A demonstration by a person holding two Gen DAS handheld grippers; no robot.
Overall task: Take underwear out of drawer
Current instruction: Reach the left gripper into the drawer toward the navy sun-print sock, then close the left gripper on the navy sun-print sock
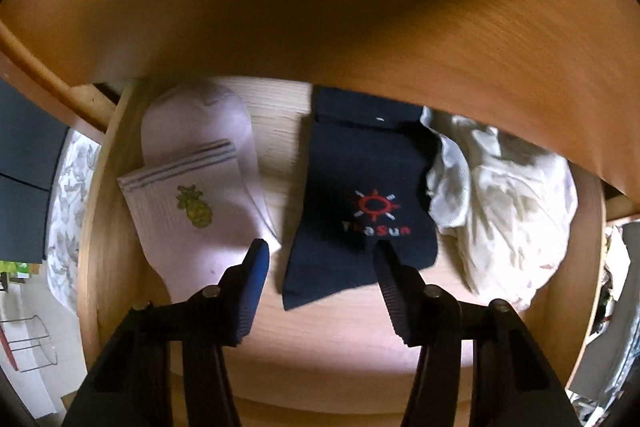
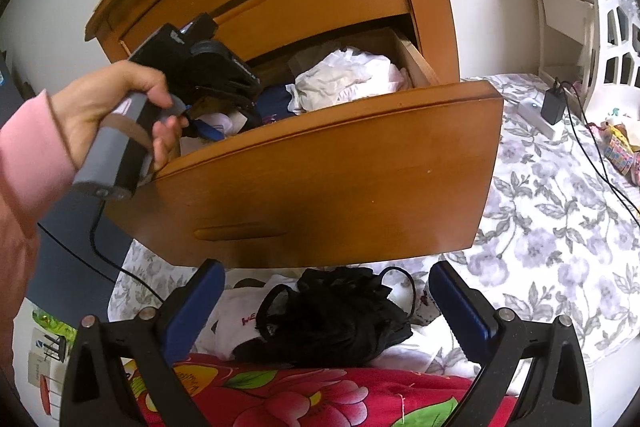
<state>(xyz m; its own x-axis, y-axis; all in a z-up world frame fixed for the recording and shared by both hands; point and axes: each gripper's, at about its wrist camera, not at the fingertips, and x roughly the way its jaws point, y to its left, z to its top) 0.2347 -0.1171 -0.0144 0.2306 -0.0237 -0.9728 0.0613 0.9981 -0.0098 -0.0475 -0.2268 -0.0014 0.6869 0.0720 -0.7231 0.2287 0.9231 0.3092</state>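
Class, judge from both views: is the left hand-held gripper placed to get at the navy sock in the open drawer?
Probably yes. The left hand-held gripper hangs open inside the drawer over the navy sock, nothing blocking it.

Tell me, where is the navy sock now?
In the left wrist view the navy sock lies flat on the drawer floor, in the middle, between the white sock on its left and the crumpled white cloth on its right.

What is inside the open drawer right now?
The drawer holds a white pineapple sock, a navy sock with a red sun logo, and crumpled white fabric. The drawer front above hides the back part, so anything there is unseen.
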